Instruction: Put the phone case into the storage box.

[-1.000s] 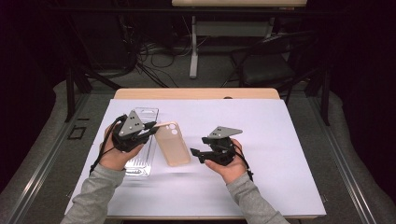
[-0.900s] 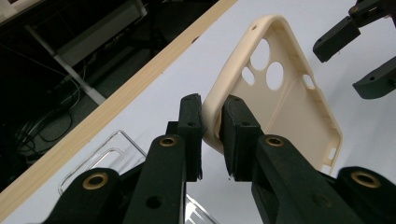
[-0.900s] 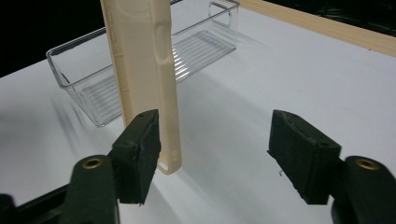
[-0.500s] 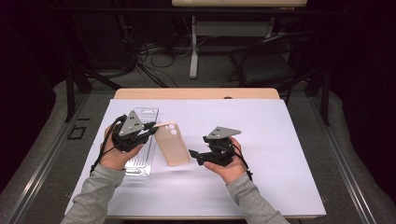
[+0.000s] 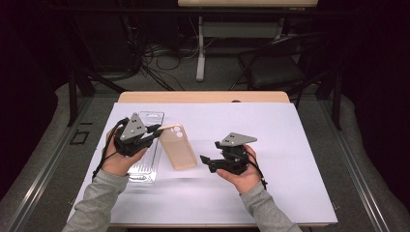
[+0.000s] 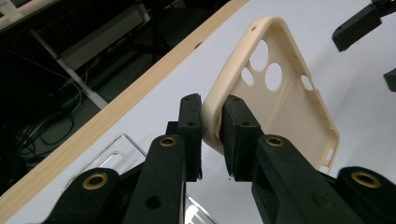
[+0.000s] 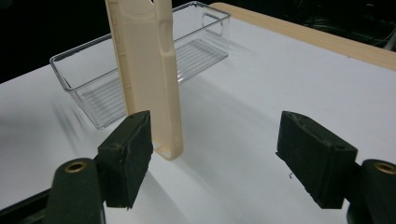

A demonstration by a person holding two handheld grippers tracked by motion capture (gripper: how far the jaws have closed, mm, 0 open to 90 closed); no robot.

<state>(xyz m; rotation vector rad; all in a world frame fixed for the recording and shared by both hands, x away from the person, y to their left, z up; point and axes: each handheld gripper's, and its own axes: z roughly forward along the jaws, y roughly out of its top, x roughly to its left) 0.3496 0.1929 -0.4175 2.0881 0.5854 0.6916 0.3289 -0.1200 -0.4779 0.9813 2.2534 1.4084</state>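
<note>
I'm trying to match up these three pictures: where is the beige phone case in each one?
High view: the phone case lies left of centre, its top corner in the left tongs.
Left gripper view: centre to right, its rim pinched between the black pads.
Right gripper view: upper left, standing on edge.
Shared landmark: the clear plastic tray.
</note>
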